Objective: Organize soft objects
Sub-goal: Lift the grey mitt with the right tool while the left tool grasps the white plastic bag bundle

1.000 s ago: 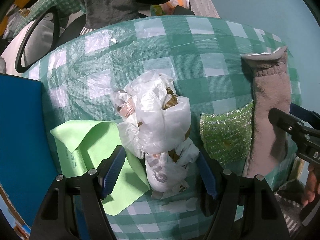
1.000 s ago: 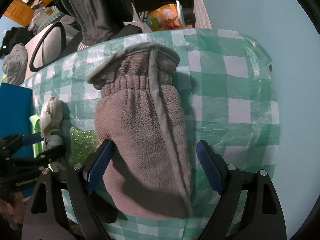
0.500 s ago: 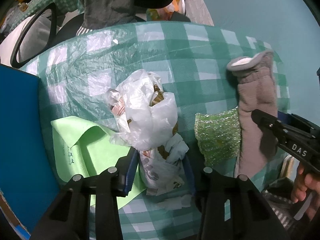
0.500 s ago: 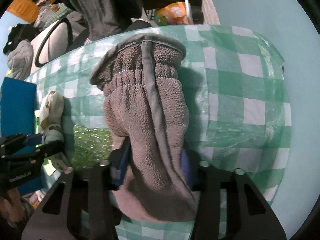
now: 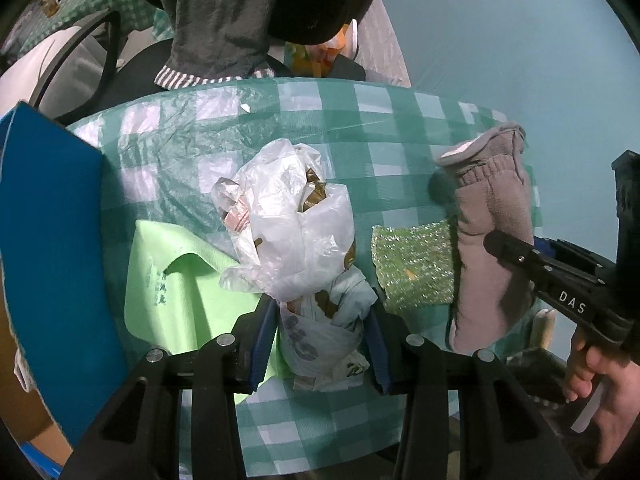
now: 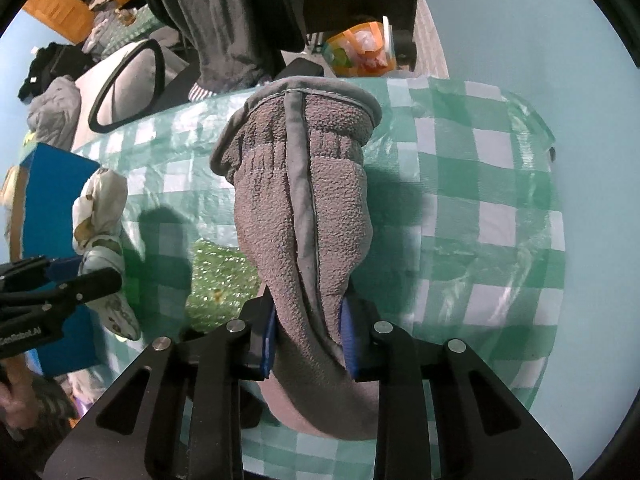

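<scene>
My left gripper (image 5: 322, 340) is shut on the near end of a crumpled white plastic bag (image 5: 296, 236), held above the green checked tablecloth (image 5: 224, 136). The bag also shows in the right wrist view (image 6: 102, 216). My right gripper (image 6: 306, 338) is shut on a grey fleece mitten (image 6: 304, 208), lifted off the cloth with its cuff pointing away. The mitten also shows at the right of the left wrist view (image 5: 492, 240). A glittery green sponge cloth (image 5: 412, 266) lies between bag and mitten. A light green cloth (image 5: 176, 280) lies left of the bag.
A blue box (image 5: 48, 248) stands at the table's left edge. A chair with dark grey clothing (image 5: 224, 12) stands behind the table. An orange bag (image 6: 360, 46) lies beyond the far edge. The table's right edge (image 6: 560, 240) borders a pale blue floor.
Both grippers have closed from open, the left on the plastic bag, the right on the mitten. Both objects have been lifted off the cloth.
</scene>
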Motion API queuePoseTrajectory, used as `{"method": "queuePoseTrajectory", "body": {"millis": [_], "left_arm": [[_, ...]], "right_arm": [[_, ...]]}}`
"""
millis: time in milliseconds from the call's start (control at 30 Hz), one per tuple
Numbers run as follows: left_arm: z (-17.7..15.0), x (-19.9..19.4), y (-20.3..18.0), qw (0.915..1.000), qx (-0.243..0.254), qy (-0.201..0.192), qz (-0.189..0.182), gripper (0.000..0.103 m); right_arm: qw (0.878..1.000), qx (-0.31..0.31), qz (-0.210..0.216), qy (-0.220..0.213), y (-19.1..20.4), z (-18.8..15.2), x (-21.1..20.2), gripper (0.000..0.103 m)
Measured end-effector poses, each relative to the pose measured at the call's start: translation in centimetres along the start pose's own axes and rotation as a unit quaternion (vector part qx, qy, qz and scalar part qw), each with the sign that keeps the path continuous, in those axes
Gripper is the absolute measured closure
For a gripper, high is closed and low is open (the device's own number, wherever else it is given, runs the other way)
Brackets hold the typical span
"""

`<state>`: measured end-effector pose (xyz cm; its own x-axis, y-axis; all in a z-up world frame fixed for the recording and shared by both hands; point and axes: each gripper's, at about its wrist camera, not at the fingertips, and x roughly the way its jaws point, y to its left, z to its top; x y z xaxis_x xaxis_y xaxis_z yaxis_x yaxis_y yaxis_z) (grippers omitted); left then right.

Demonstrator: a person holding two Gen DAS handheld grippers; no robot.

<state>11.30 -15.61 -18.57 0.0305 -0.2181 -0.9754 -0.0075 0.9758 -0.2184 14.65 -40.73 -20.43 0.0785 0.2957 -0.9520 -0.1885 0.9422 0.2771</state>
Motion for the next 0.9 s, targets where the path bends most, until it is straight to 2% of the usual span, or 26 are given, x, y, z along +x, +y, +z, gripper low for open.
{"method": "queuePoseTrajectory", "body": {"millis": [333,700,900], "left_arm": [[-1.6,-2.1,2.0,0.999,-0.025,-0.013,-0.034,0.06],[-2.7,0.2,4.0,0.9989,-0.041,0.015,-0.02,0.055],[-3.0,0.7,4.7,0.9985,-0.05,0.014,-0.013,0.055]], "right_arm": [[1.0,0.005,0.016,-0.024,0.8,-0.7,-2.9,0.078],[0.999,-0.006,0.026,-0.023,3.3,-1.4,-3.0,0.078],[0.999,-0.005,0.026,-0.02,3.9,-1.7,-3.0,0.078]]}}
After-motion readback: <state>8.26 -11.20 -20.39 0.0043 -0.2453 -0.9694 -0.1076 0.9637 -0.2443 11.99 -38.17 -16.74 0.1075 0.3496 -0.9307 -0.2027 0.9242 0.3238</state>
